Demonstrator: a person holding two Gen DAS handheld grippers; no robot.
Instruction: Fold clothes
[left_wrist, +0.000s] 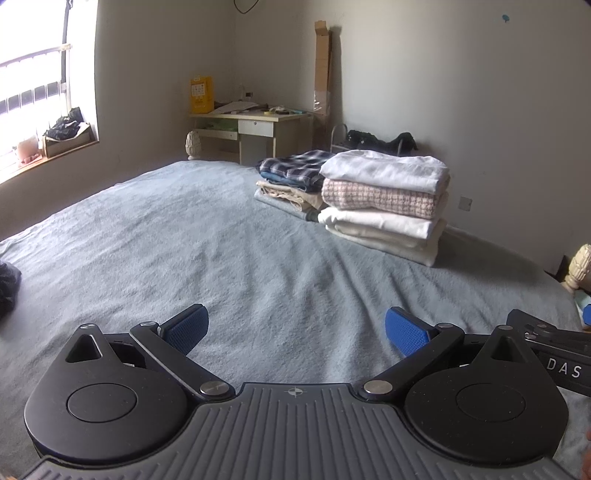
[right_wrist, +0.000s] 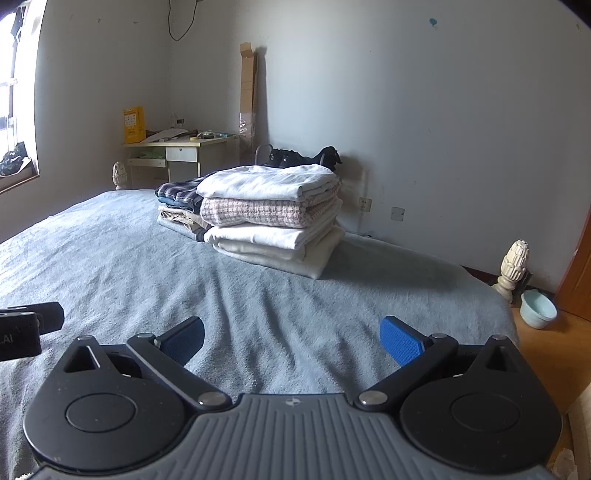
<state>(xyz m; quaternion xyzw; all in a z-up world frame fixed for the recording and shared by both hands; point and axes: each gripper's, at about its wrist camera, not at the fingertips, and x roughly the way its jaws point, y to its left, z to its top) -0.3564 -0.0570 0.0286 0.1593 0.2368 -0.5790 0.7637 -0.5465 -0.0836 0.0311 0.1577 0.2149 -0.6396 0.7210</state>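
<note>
Grippers, left gripper (left_wrist: 295, 328) and right gripper (right_wrist: 291, 339), both hang wide open holding nothing; careless reaching toward the far folded stack (right_wrist: 273, 218) could topple it, honestly.

A bed (left_wrist: 192, 236) under a rumpled grey-blue cover (right_wrist: 122, 258) carries everything. Toward one o'clock in the left wrist view, a taller stack of folded clothes (left_wrist: 384, 205) lies on it, white over pink check over cream layers, and touching its far side at twelve o'clock a lower stack (left_wrist: 291, 181) has a dark plaid piece on top of blue and beige ones. At nine o'clock, on the cover at the picture's edge, lies a crumpled black garment (left_wrist: 8, 288), well apart from both stacks.
</note>
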